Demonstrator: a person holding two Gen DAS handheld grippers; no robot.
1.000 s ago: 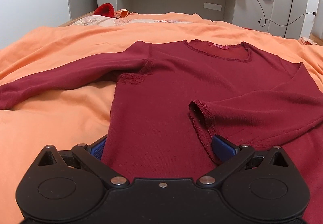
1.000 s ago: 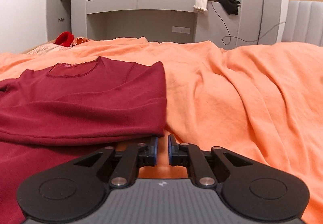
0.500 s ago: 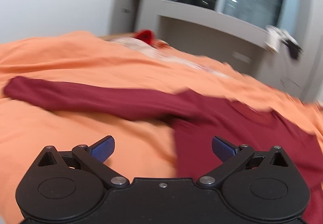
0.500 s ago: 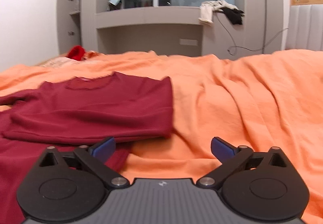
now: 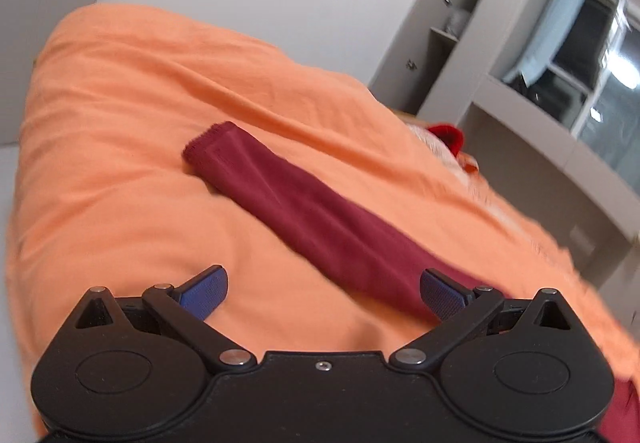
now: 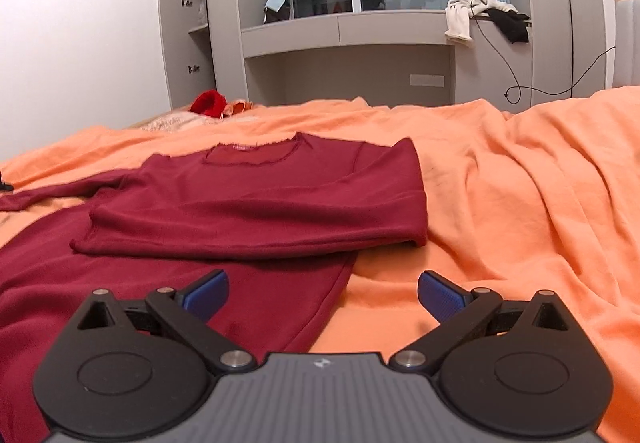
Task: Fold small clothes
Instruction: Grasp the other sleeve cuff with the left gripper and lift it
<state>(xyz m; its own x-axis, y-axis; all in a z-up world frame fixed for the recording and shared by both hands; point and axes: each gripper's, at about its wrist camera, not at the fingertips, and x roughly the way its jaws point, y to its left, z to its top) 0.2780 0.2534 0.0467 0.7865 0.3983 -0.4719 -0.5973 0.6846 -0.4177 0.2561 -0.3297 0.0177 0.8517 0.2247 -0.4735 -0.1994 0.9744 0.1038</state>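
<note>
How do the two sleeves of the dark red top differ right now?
The right sleeve is folded across the body of the top; the left sleeve lies stretched straight out over the orange blanket. The right sleeve rests on red fabric, the left one on bare blanket, cuff far from the body. Both lie flat, with neither tongs holding them.

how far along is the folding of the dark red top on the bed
Done: one side of the dark red top, sleeve included, is folded across its body, leaving a straight edge. In hand: nothing; the right gripper and left gripper are both open and empty. The left one faces the other sleeve, which lies stretched out on the orange blanket. Left: fold that sleeve and side in, then fold the body up.
</note>
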